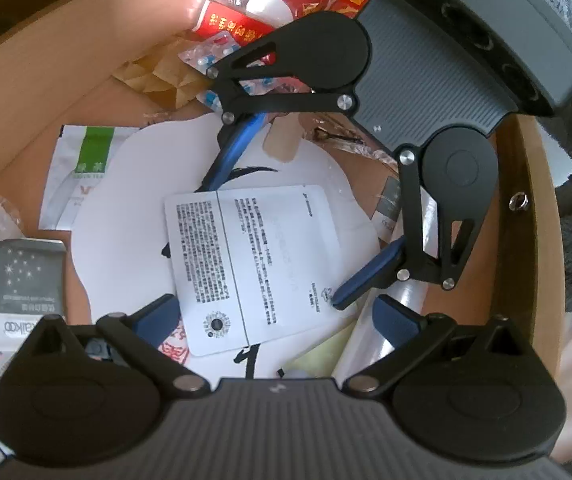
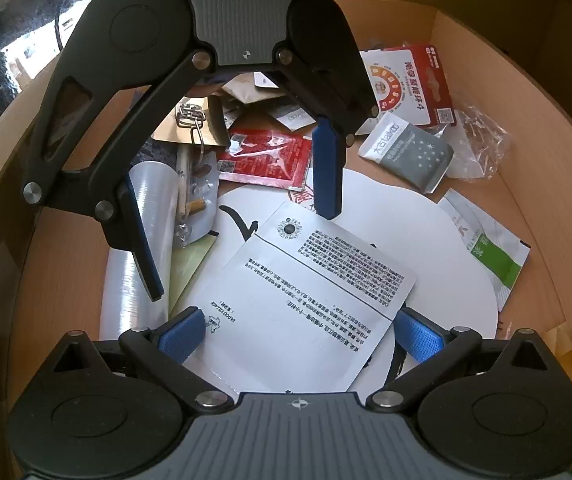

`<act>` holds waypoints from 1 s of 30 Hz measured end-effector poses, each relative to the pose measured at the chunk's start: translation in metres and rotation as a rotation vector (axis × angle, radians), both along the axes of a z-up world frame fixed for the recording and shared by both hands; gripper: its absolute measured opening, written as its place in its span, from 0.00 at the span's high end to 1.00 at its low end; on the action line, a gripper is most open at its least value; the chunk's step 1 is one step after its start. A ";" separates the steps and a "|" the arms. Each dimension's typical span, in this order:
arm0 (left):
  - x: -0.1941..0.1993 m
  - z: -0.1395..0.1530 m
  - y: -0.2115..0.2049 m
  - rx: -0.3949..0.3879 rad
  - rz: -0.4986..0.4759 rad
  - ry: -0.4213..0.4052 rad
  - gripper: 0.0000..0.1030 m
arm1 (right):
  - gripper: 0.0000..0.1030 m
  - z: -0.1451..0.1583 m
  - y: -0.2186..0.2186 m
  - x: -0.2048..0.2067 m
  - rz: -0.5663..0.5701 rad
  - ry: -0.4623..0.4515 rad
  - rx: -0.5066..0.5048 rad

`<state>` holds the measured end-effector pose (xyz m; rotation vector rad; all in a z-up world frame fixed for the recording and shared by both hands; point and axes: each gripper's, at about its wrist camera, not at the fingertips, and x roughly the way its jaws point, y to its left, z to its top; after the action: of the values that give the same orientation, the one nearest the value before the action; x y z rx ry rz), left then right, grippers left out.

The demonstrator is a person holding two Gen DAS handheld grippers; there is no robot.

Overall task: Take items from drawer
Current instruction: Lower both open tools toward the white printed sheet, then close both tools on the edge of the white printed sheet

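Both grippers (fingers spread) over white sachet (image 2: 309, 280) in drawer (image 2: 485, 56).

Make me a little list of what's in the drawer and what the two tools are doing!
place: wooden drawer
top item: white flat packet with black print
under it: round white paper with black brush strokes
nearby: grey sachet with white stars, red foil sachet, green-and-white tea sachet
left tool: open, over the packet
right tool: open, fingers either side of the packet
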<state>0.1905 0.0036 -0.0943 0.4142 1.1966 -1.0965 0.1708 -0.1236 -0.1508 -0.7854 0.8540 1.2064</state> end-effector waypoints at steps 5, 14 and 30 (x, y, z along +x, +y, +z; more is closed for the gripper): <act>-0.002 -0.016 -0.018 -0.013 -0.007 0.004 0.06 | 0.00 0.000 0.002 0.002 -0.011 0.006 0.011; -0.018 -0.011 -0.021 -0.028 -0.116 -0.107 0.21 | 0.45 0.013 0.008 0.004 0.027 0.052 0.025; -0.022 -0.014 -0.025 0.033 -0.104 -0.171 0.06 | 0.55 0.045 0.005 -0.007 0.081 0.059 0.109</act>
<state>0.1681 -0.0213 -0.1085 0.5897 1.0531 -1.1084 0.1640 -0.1182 -0.1058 -0.7050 0.8035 1.3420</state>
